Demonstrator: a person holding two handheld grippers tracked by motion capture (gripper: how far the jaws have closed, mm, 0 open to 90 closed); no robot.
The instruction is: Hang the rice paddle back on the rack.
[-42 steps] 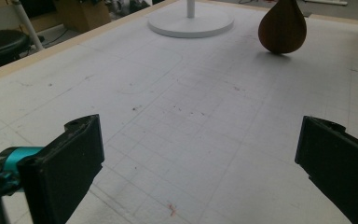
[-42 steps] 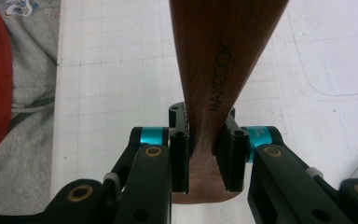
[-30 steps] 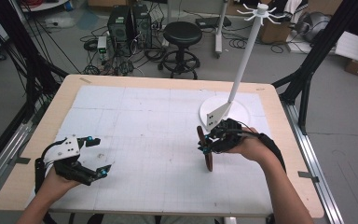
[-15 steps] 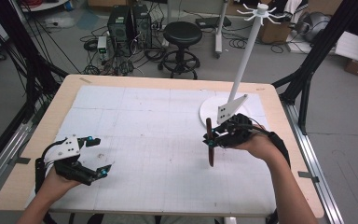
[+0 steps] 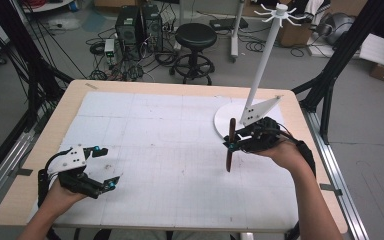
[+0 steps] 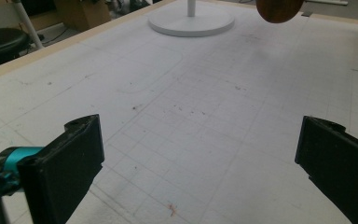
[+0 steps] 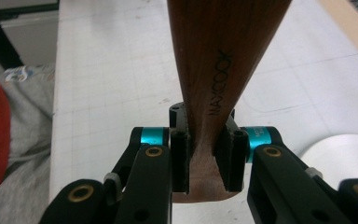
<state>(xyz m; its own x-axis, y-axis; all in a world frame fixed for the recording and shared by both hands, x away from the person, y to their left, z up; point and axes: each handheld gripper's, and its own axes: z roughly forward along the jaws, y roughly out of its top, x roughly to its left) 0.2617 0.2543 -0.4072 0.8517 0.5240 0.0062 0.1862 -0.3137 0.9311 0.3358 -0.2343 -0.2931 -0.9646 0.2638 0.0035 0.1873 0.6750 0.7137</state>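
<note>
The wooden spatula's [image 7: 223, 70] top ran out of the right gripper view. The right gripper [image 7: 205, 161] pinched its handle above the table [image 5: 180, 90] near the stand's base [image 5: 222, 122]; the left gripper [image 5: 107, 167] sat spread wide, empty.

Light: even, soft, from overhead, table mat [image 5: 170, 145] bright | Shadows: faint, short, beside the white stand base [image 5: 225, 122] | Glare: mild sheen on that base | Focus: wooden utensil [image 7: 223, 60] soft near the lens, lettering legible | Blur: left gripper [image 6: 196, 154] jaws slightly smeared, perhaps defocus | Distortion: edges bow outward from the mat
</note>
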